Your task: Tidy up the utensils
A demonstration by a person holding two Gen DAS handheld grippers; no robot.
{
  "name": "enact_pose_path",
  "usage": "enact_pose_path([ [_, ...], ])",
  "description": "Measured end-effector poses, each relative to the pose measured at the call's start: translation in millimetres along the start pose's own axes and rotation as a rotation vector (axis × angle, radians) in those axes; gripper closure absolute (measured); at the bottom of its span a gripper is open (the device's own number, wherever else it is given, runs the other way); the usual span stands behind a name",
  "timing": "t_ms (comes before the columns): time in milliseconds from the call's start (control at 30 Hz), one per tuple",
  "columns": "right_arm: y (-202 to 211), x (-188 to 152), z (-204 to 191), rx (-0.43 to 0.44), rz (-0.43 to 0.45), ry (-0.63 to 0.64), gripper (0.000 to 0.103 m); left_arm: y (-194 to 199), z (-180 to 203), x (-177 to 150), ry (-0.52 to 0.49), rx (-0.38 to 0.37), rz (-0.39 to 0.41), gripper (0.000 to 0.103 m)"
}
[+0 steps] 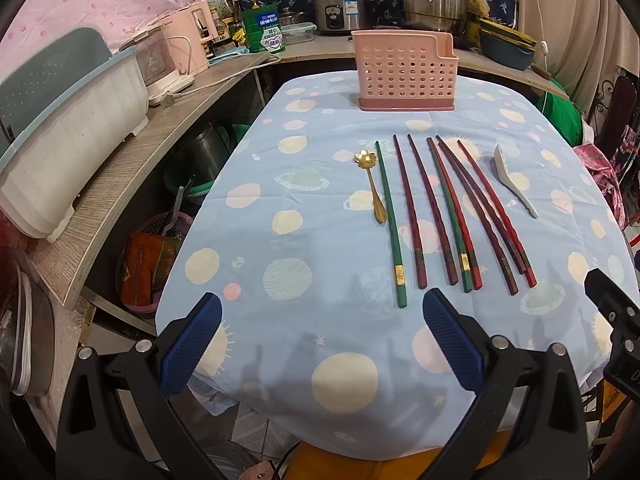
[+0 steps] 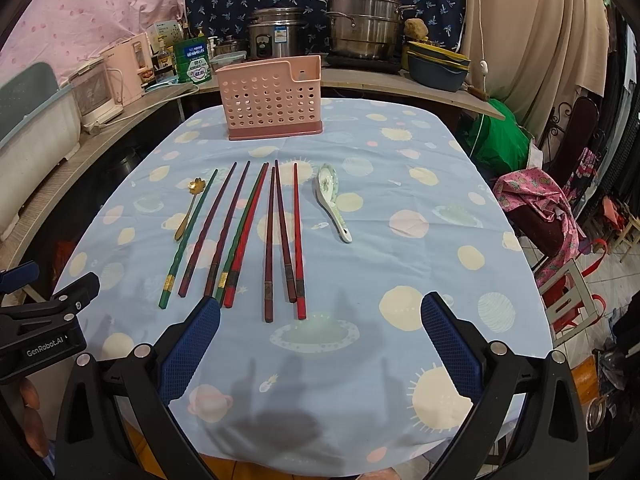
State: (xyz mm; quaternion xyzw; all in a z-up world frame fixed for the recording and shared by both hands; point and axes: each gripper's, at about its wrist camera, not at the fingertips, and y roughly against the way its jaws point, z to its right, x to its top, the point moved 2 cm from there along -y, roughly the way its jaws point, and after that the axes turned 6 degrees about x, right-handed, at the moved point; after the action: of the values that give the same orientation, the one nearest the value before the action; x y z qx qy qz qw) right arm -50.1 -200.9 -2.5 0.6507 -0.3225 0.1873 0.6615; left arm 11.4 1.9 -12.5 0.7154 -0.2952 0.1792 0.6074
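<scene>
Both grippers are hovering over the near edge of the table [image 1: 248,264], w/ nothing between the fingers. Left gripper [image 1: 322,306] is sitting w/ jaws wide apart, blue pads [image 1: 192,344] bare; right gripper [image 2: 320,308] is likewise spread open & empty.

Utensils are lying in a row across the middle of the tablecloth, handles pointing toward the near edge. Gold spoon [image 1: 370,184] is lying at the left end, just beside a green chopstick [image 1: 391,222]. Dark red chopsticks [image 1: 432,212] & a second green one [image 1: 448,216] are filling the centre, several crossing or touching near the right. White ceramic spoon [image 2: 334,202] is resting at the right end, apart from the chopsticks.

Pink perforated holder [image 2: 272,98] is standing upright near the far edge, behind the row, looking empty from here.
</scene>
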Motion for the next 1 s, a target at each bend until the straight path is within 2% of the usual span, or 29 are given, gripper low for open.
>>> enact_pose_path([
  [1000, 4.4, -0.9, 5.9, 0.008, 0.004, 0.001, 0.007, 5.6, 6.8, 0.2, -0.006, -0.006, 0.004, 0.007],
])
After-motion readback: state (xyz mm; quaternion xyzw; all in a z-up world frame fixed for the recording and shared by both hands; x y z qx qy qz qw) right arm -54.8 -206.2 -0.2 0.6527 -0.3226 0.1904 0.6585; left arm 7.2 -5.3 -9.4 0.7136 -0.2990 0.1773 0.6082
